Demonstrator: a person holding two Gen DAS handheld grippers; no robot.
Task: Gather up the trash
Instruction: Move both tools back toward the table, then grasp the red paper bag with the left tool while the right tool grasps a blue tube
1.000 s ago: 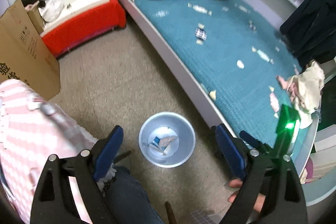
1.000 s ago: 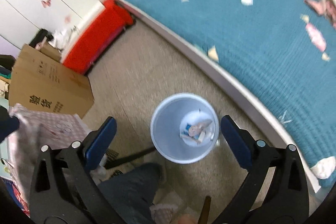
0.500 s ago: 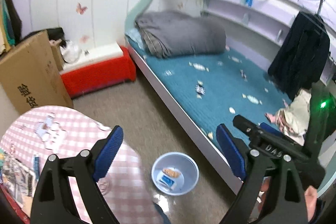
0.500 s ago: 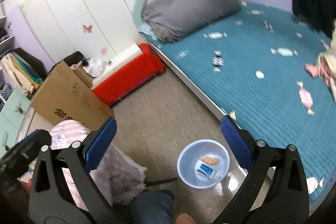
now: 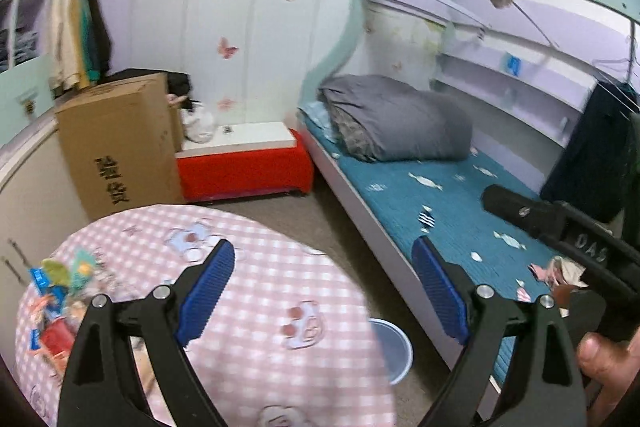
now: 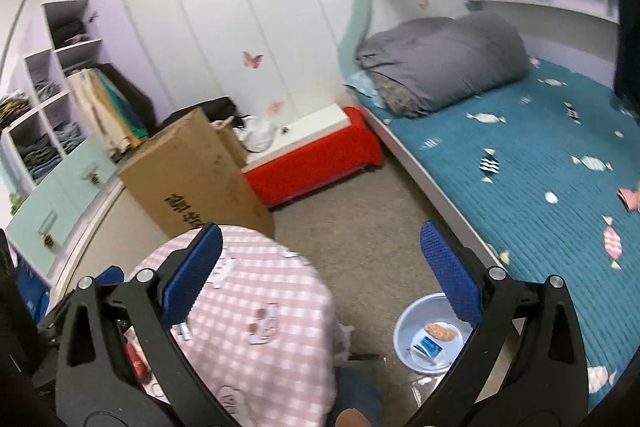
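Left tongs [image 5: 324, 291]: we hold them angled downward, blue pads [image 5: 206, 291] wide apart, nothing between them. Right tongs [image 6: 320, 277]: likewise tilted down, jaws spread wide and empty. Right hand [image 5: 608, 363]: seen in the left view at lower right, fingers wrapped on the black handle of our right tongs.

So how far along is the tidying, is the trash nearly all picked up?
Barely started. The bin on the floor holds a few wrappers. Nothing is in hand: the left gripper and right gripper are open and empty. Candy wrappers still dot the bed, more litter sits on the table.
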